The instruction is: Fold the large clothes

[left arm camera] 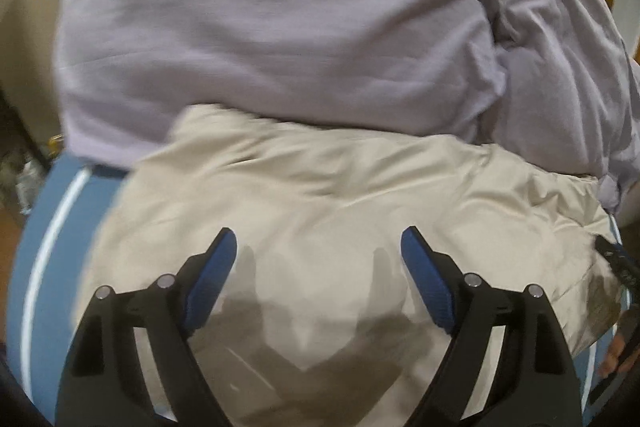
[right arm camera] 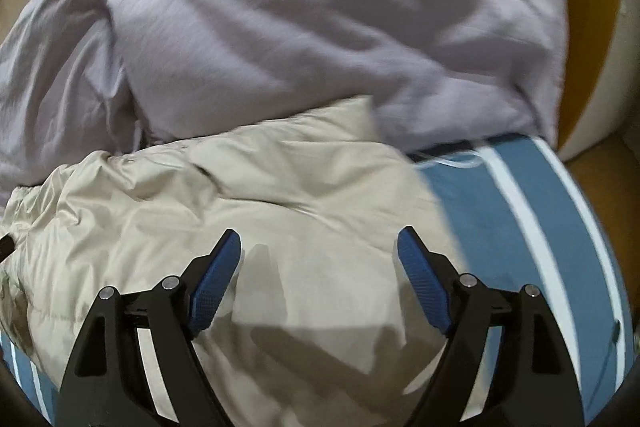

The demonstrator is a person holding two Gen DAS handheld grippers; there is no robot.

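A beige jacket (left arm camera: 320, 187) lies rumpled on a blue sheet with white stripes (right arm camera: 520, 211), its far edge touching a heaped lavender blanket (left arm camera: 260, 27). Both the left tongs (left arm camera: 318, 247) and right tongs (right arm camera: 318, 247) hang above the jacket, jaws spread wide and empty. Beyond the sheet's edge shows brown floor (right arm camera: 600, 163).

Blue bedsheet (right arm camera: 500, 211) with white stripes; brown floor (right arm camera: 600, 163) beside it; beige wall (left arm camera: 28, 15) behind.
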